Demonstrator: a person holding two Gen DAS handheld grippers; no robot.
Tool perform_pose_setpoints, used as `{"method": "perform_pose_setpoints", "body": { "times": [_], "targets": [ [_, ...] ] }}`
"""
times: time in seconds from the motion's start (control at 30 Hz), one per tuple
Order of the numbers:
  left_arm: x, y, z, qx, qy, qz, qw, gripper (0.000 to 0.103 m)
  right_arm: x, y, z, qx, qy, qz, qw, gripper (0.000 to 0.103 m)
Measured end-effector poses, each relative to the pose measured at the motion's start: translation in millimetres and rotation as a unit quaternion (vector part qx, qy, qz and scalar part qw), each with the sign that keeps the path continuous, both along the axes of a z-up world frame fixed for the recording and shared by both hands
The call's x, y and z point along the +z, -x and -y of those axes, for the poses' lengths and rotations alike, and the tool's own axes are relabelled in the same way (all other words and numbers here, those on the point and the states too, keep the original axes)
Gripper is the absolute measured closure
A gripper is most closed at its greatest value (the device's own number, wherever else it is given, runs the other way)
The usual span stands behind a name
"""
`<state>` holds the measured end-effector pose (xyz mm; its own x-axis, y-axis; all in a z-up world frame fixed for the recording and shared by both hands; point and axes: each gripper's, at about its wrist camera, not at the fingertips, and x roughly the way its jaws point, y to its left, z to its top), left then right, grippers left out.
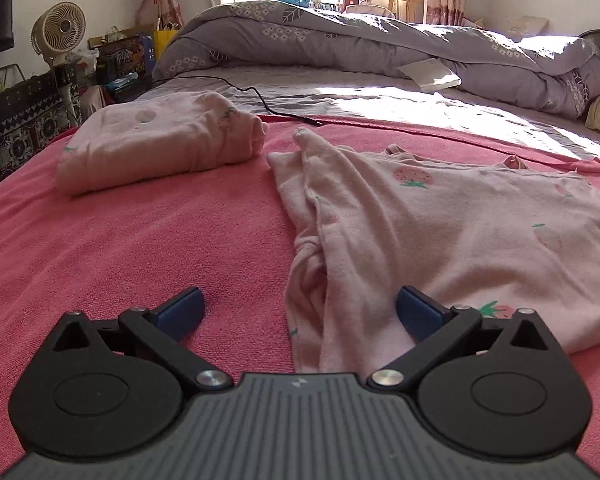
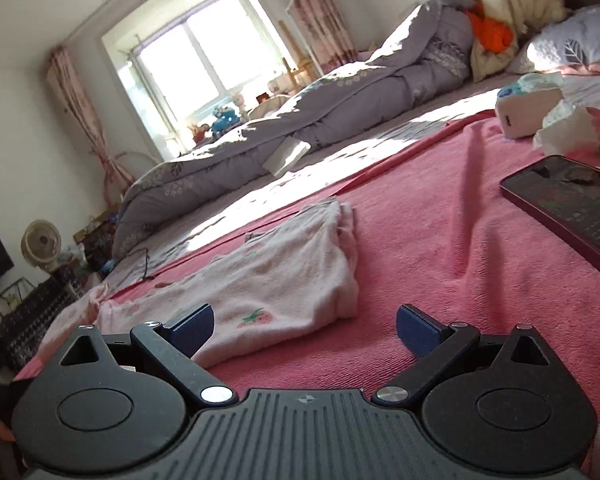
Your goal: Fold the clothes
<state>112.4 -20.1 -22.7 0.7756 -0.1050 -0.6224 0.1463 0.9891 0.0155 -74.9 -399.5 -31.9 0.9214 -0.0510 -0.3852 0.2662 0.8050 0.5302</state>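
Currently both the left gripper [image 1: 300,308] and the right gripper [image 2: 305,326] hover released, grasping nothing. We judge the pink garment [image 1: 440,232] soft, light and limp; we pinch its near hem.

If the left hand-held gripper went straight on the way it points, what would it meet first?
Most likely the bunched edge of the unfolded pink garment, which already lies between the open fingers of the left hand-held gripper. The folded garment sits off to the left, out of that line. Depth is uncertain.
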Motion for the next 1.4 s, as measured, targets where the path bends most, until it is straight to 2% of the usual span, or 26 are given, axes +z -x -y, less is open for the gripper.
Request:
{"method": "perform_pose_setpoints", "body": {
  "times": [0.13, 0.2, 0.23, 0.33, 0.43, 0.5, 0.53, 0.6, 0.67, 0.73, 0.77, 0.83, 0.87, 0.9, 0.93, 1.0, 1.07, 1.1, 1.13, 1.17, 1.23, 1.27, 1.4],
  "targets": [
    [0, 1, -7, 0.001, 0.022, 0.001, 0.9998, 0.000, 1, -13, 22, -0.014, -0.058, -0.028, 0.998, 0.004],
    [0, 3, -12, 0.005, 0.034, 0.004, 0.9994, 0.000, 0, -21, 26, 0.004, -0.106, -0.029, 0.994, 0.005],
    [2, 6, -17, 0.015, 0.036, 0.010, 0.9992, 0.000, 0, -25, 28, 0.016, -0.135, -0.026, 0.990, 0.010],
    [4, 13, -43, 0.066, 0.045, 0.023, 0.9965, 0.000, -3, -29, 33, 0.031, -0.201, -0.016, 0.979, 0.011],
    [3, 13, -56, 0.061, 0.078, 0.019, 0.9949, 0.000, -6, -39, 36, 0.010, -0.209, -0.049, 0.977, 0.018],
    [3, 14, -48, 0.060, 0.049, 0.023, 0.9967, 0.000, -5, -48, 33, -0.001, -0.200, -0.065, 0.978, 0.019],
    [3, 14, -47, 0.060, 0.047, 0.026, 0.9967, 0.000, -3, -53, 29, 0.002, -0.193, -0.068, 0.979, 0.019],
    [3, 15, -51, 0.062, 0.061, 0.028, 0.9958, 0.000, -2, -62, 19, -0.005, -0.150, -0.082, 0.985, 0.025],
    [3, 15, -59, 0.062, 0.083, 0.029, 0.9942, 0.000, 1, -69, 8, -0.006, -0.061, -0.096, 0.994, 0.048],
    [4, 16, -64, 0.063, 0.090, 0.031, 0.9935, 0.000, 4, -61, -2, 0.023, 0.038, -0.086, 0.995, 0.049],
    [6, 18, -67, 0.071, 0.085, 0.035, 0.9932, 0.000, 5, -57, -5, 0.039, 0.087, -0.085, 0.992, 0.048],
    [12, 24, -73, 0.125, 0.043, 0.057, 0.9896, 0.001, 5, -51, -10, 0.070, 0.187, -0.105, 0.974, 0.048],
    [16, 28, -77, 0.156, 0.015, 0.072, 0.9851, 0.001, 4, -48, -12, 0.094, 0.231, -0.109, 0.962, 0.048],
    [20, 33, -82, 0.167, -0.001, 0.082, 0.9825, 0.001, 4, -47, -14, 0.120, 0.261, -0.111, 0.951, 0.048],
    [22, 39, -83, 0.150, -0.001, 0.088, 0.9847, 0.001, 5, -49, -16, 0.148, 0.285, -0.115, 0.940, 0.048],
    [26, 54, -80, 0.076, 0.022, 0.091, 0.9927, 0.001, 5, -52, -19, 0.202, 0.331, -0.122, 0.914, 0.048],
    [27, 64, -69, -0.001, 0.035, 0.082, 0.9960, 0.001, 5, -56, -22, 0.243, 0.358, -0.118, 0.894, 0.048],
    [27, 68, -60, -0.036, 0.035, 0.076, 0.9958, 0.001, 6, -60, -20, 0.251, 0.356, -0.116, 0.893, 0.048],
    [26, 69, -49, -0.061, 0.022, 0.075, 0.9951, 0.000, 6, -66, -18, 0.253, 0.346, -0.116, 0.896, 0.054],
    [22, 69, -37, -0.075, -0.004, 0.073, 0.9945, 0.000, 7, -71, -16, 0.256, 0.335, -0.120, 0.899, 0.070],
    [9, 61, -13, -0.073, -0.085, 0.061, 0.9918, 0.000, 6, -77, -17, 0.263, 0.326, -0.121, 0.900, 0.085],
    [-1, 55, -5, -0.062, -0.126, 0.055, 0.9886, 0.000, 6, -75, -21, 0.261, 0.334, -0.121, 0.898, 0.086],
    [-2, 52, -7, -0.052, -0.119, 0.054, 0.9900, 0.000, 7, -66, -21, 0.251, 0.359, -0.130, 0.889, 0.088]
  ]
}}
